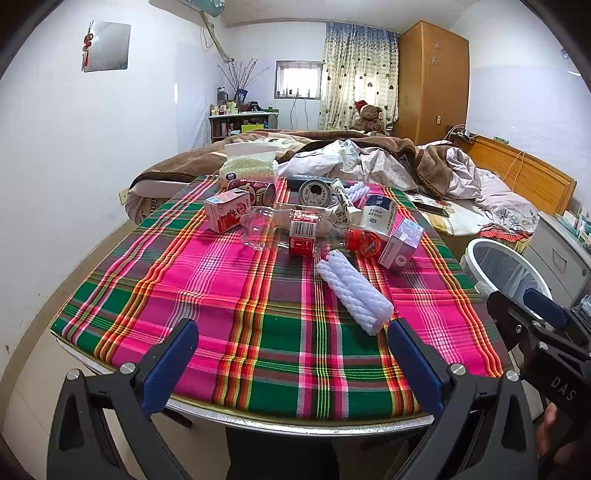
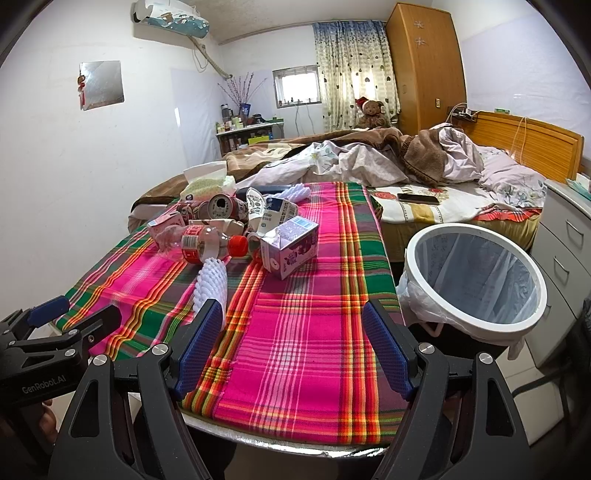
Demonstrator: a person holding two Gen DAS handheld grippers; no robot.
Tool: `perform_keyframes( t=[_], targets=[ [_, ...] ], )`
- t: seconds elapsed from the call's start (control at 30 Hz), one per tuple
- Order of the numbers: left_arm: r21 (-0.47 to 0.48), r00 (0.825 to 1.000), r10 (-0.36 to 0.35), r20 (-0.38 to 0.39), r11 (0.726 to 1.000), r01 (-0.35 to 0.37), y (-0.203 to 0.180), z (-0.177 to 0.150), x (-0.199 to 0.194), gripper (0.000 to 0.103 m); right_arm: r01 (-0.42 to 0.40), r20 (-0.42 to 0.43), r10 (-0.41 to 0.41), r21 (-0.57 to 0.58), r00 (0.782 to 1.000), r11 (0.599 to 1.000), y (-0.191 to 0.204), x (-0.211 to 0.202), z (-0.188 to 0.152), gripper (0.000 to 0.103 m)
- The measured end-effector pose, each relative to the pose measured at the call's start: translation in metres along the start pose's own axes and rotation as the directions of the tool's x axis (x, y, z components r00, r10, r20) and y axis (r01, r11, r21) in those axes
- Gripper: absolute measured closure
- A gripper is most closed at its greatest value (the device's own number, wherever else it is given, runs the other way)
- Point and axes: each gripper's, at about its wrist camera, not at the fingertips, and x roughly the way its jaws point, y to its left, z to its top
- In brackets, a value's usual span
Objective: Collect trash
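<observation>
foam net [image 1: 354, 293], just beyond open left gripper [image 1: 291, 365]

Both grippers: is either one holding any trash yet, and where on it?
Neither. The left gripper and right gripper are open and empty, short of the white foam net.

Walls: white [image 1: 74, 140], plain; a square reflective panel [image 2: 101, 85] with a red hanging ornament was fixed at left.
Window: small, barred [image 2: 295, 88], bright with daylight.
Curtain: patterned with hearts [image 2: 352, 70], beside the window.
Wardrobe: tall, orange-brown wood [image 2: 424, 62], in the far right corner.
Bed: wooden headboard [image 2: 528, 144], rumpled brown blanket [image 1: 369, 142] and pale sheets.
Teddy bear: brown, red hat [image 1: 369, 115], at the curtain's foot.
Shelf: cluttered with bottles [image 1: 240, 122], under dry branches.
Air conditioner: wall-mounted [image 2: 170, 16], top left.
Drawers: white unit [image 2: 565, 236], right edge.
</observation>
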Motion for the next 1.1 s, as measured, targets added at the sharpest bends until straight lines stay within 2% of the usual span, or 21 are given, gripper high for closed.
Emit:
perform_keyframes(
  t=[0.2,0.3,0.43,0.57,0.73,0.87,1.1],
  targets=[
    [-0.001,1.000,-0.008,-0.009,1.000,0.008,0.001,0.001,0.003,0.000,0.001,-0.006,-0.001,0.000,1.000,1.000,-0.001,0.002,0.001,0.023],
    [-0.020,0.999,-0.037,-0.022,0.999,0.036,0.009,0.006,0.010,0.000,0.005,-0.010,-0.005,0.006,1.000,1.000,-0.001,0.008,0.004,0.023],
    [-0.049,0.997,-0.070,-0.042,0.997,0.068,0.023,0.014,0.028,0.000,0.006,-0.021,-0.005,0.023,1.000,1.000,-0.003,0.022,0.012,0.023],
    [-0.036,0.998,-0.059,-0.032,0.998,0.058,0.031,0.024,0.042,0.000,0.009,-0.018,-0.009,0.027,1.000,1.000,0.001,0.039,0.022,0.023],
    [-0.022,0.995,-0.079,-0.055,0.997,0.078,0.039,0.043,0.070,0.000,0.008,-0.052,-0.005,0.052,0.999,0.999,0.006,0.065,0.035,0.023],
    [0.006,0.996,-0.075,-0.053,0.997,0.075,0.046,0.063,0.090,0.000,0.030,-0.073,-0.026,0.055,0.997,0.998,0.010,0.087,0.044,0.023],
    [0.142,0.991,-0.104,-0.087,0.983,0.116,0.042,0.091,0.123,0.000,0.053,-0.132,-0.037,0.117,0.991,0.992,0.006,0.116,0.052,0.023]
  ],
)
